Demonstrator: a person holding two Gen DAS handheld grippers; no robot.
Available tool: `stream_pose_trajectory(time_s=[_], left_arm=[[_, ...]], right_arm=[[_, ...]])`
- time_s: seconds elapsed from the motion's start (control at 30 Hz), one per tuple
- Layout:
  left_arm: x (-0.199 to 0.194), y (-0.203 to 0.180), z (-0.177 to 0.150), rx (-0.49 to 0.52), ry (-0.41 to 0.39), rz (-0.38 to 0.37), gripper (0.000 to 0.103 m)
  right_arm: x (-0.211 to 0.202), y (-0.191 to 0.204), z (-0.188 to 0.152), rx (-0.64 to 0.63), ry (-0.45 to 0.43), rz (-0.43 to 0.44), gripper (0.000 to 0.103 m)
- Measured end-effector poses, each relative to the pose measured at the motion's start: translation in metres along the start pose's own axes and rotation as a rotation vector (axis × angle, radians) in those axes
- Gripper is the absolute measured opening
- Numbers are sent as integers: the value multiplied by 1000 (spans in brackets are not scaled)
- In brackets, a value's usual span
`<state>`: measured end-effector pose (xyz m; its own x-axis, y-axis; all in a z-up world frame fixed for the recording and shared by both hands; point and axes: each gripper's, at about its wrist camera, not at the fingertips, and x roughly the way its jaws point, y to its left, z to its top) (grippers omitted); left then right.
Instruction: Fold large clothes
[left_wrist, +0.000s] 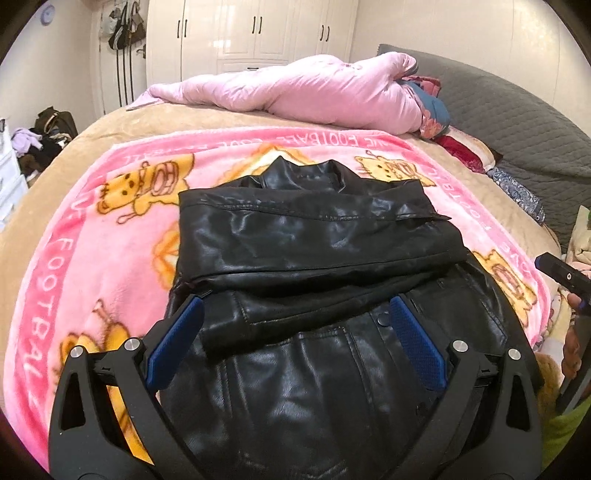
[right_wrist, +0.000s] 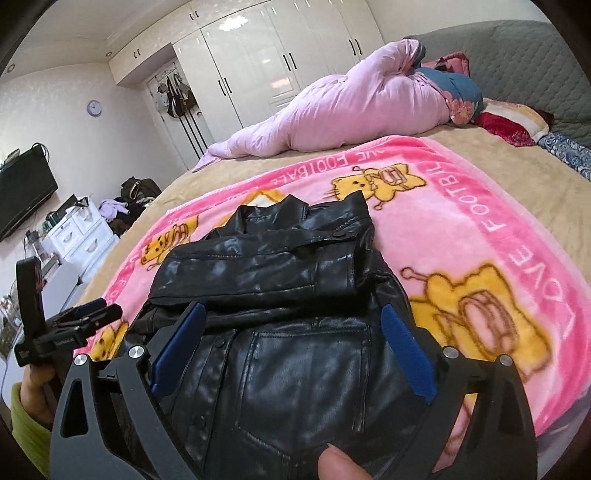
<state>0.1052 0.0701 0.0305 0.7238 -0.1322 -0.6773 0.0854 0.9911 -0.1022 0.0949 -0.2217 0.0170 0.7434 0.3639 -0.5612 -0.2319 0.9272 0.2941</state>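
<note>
Left wrist view: black leather jacket (left_wrist: 314, 258) lies mid-blanket (left_wrist: 92, 258) on the bed, sleeves folded across. Left hand-held gripper (left_wrist: 295, 306) hovers low over its near hem, fingers spread, holding nothing. Risk: slick, stiff leather slips out or the sleeves spring open when lifted.

Right wrist view: right hand-held gripper (right_wrist: 291, 310) likewise spread over the jacket's near half, empty, angled forward; a shallow pinch may catch only 1 layer.
</note>
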Motion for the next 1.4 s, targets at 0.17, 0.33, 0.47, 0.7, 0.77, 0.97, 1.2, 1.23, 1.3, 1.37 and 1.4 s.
stream_pose_trajectory(time_s=[0.17,0.33,0.47,0.7,0.77,0.97,1.2,1.23,1.3,1.37,1.4], left_arm=[[-17,5,-3,-6,-27,-7,94],[-34,15,-8,-26,-50,-3,94],[-43,22,-13,-38,-59,5,94],[-56,34,-26,-46,-58,19,94],[-60,37,-30,-44,-57,24,94],[-66,45,-43,-50,-44,51,94],[-72,48,-55,-42,-28,72,94],[-73,47,-57,-38,-26,75,94],[-74,47,-60,-35,-22,79,94],[-75,48,-63,-35,-17,82,94],[-75,48,-65,-36,-15,82,94]], right_arm=[[-13,7,-5,-18,0,-3,95],[-26,9,-8,-26,-2,-8,96],[-34,9,-13,-33,1,-19,96],[-44,4,-27,-40,34,-28,96],[-47,2,-32,-47,46,-33,96],[-49,-10,-46,-34,81,-45,96],[-51,-19,-56,-27,102,-57,96],[-51,-19,-57,-27,105,-59,96],[-50,-21,-59,-26,113,-61,96],[-50,-23,-62,-27,124,-63,96],[-49,-24,-63,-29,129,-63,96]])
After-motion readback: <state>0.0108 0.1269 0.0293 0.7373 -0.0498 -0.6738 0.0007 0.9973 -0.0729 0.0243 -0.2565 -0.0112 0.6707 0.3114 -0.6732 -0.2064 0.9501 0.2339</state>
